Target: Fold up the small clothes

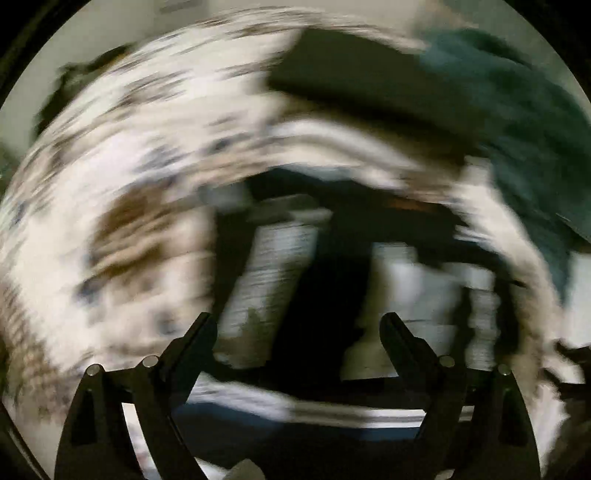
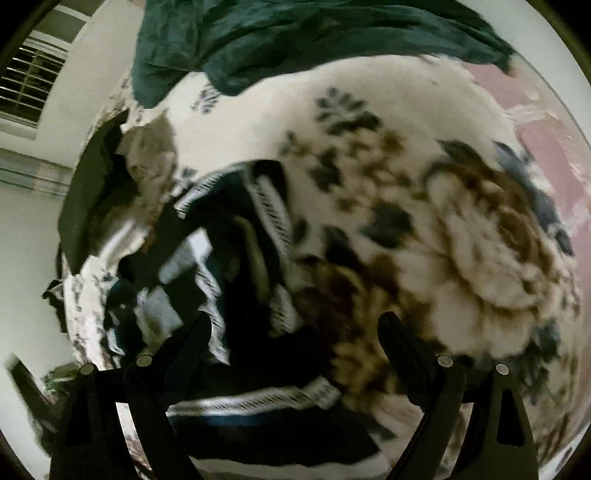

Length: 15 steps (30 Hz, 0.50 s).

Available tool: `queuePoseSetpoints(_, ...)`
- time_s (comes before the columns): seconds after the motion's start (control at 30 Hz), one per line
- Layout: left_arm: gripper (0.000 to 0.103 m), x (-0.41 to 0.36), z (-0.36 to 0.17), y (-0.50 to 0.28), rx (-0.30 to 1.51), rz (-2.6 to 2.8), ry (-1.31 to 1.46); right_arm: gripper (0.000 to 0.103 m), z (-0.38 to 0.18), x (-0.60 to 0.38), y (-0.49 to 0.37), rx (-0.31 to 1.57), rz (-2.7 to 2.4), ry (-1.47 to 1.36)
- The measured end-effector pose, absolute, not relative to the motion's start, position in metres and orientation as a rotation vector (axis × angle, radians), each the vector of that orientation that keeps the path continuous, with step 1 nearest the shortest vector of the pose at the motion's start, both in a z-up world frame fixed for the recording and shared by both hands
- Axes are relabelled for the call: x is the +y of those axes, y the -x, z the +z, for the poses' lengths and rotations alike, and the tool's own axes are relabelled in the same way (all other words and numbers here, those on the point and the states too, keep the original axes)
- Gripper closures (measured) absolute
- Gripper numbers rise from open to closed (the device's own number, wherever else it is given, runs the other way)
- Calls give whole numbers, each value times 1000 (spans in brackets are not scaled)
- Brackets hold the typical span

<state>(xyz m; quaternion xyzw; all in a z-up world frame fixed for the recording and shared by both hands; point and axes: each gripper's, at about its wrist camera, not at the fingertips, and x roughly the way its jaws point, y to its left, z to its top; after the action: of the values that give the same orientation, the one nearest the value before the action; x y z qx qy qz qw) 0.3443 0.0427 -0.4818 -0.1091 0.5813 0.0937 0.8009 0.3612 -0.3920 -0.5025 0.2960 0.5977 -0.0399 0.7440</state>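
Left tongs (image 1: 299, 319) spread wide over a badly blurred heap of dark clothes with white striped bands (image 1: 273, 258), nothing caught between the black fingers (image 1: 195, 332). Right tongs (image 2: 295, 319) likewise parted and empty, hanging above a dark garment with white patterned trim (image 2: 258, 236), its hem band crossing low between the two fingers. Under the clothes, a cream blanket printed with brown and dark blue flowers (image 2: 461, 229), spreading out to the right in the right wrist view and arcing round the left side in the left wrist view. Farther back, a rumpled dark teal cloth (image 2: 295, 33) lying along the blanket's far edge. Beyond, at left, a white wall and a window with slatted blinds (image 2: 33, 85).
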Motion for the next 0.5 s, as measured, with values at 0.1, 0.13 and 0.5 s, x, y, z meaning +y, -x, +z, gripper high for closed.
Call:
queuePoseSetpoints(0.1, 13, 95, -501, -324, 1279, 339, 284, 10, -508, -364, -396, 1318, -19, -634)
queuePoseSetpoints(0.13, 13, 106, -505, -319, 1276, 367, 297, 12, -514, -352, -409, 1340, 6, -611)
queuePoseSetpoints(0.5, 13, 119, -543, -316, 1242, 340, 582, 100, -534, -327, -443, 1466, -174, -347)
